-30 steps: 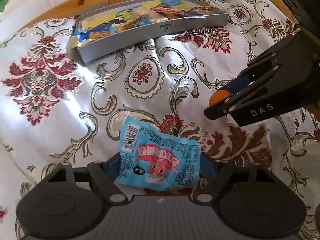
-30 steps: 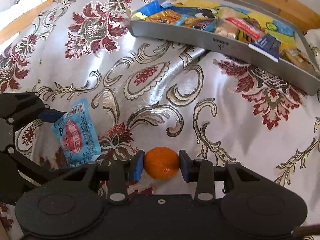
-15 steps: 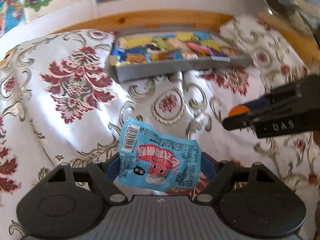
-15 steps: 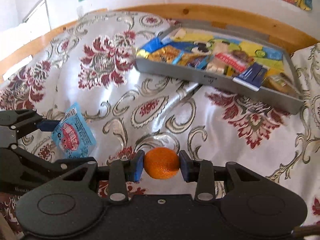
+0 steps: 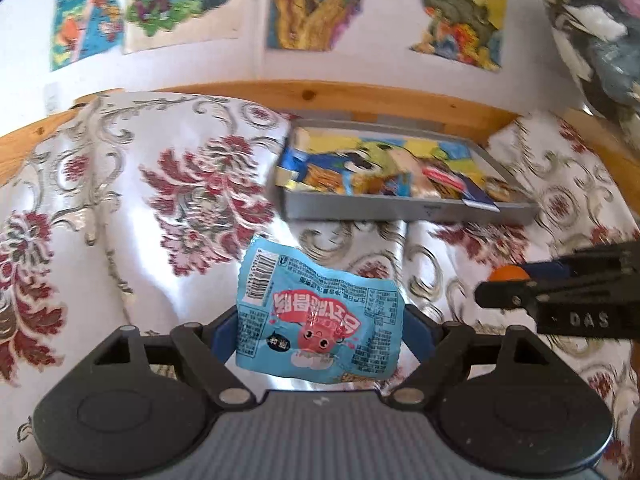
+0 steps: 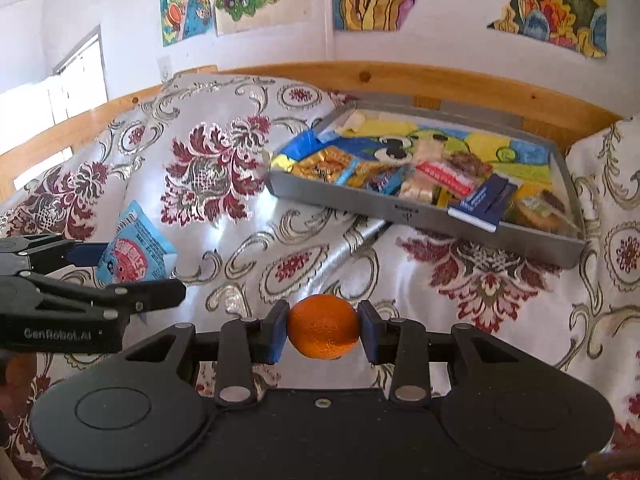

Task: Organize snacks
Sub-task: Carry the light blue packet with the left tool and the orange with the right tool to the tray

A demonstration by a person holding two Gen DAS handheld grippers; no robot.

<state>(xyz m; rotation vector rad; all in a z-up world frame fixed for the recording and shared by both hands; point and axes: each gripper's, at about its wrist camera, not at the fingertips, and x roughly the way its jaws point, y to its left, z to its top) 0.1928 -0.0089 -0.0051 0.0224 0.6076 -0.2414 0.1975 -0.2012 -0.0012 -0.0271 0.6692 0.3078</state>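
A blue packet (image 5: 318,316) is clamped by the left gripper (image 5: 320,330), an orange (image 6: 323,333) by the right gripper (image 6: 323,334), both seemingly short of the tray (image 6: 400,210).

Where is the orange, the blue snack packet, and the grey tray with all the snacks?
orange (image 6: 323,327), right wrist view, middle of its peel.
blue snack packet (image 5: 320,320), left wrist view, the red cartoon label.
grey tray (image 6: 400,210), right wrist view, its front wall.

I see bare floral cloth (image 6: 320,248) open ahead up to the packed gray tray (image 6: 400,210); the wooden rail (image 6: 440,76) blocks beyond.
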